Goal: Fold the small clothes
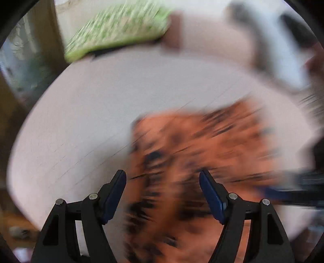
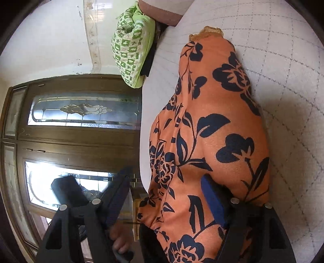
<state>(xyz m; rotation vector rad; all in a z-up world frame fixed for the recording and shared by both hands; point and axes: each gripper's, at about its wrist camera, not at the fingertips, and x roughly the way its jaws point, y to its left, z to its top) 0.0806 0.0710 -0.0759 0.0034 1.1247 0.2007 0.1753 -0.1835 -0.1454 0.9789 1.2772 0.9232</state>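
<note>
An orange garment with a black flower print (image 2: 212, 125) lies on a white quilted surface (image 2: 283, 91). In the left wrist view the garment (image 1: 192, 151) is blurred by motion and lies ahead of and under my left gripper (image 1: 163, 178), which is open and empty. My right gripper (image 2: 164, 178) is open; the cloth lies between its jaws and over the right finger (image 2: 210, 194), but the jaws are not closed on it. The other gripper shows blurred at the right edge of the left wrist view (image 1: 299, 186).
A green-and-white patterned cushion (image 2: 131, 48) leans at the far edge of the surface, next to a brown-trimmed pillow (image 2: 162, 10). It also shows in the left wrist view (image 1: 115, 30). A wooden door with leaded glass (image 2: 81, 113) stands beyond the surface's left edge.
</note>
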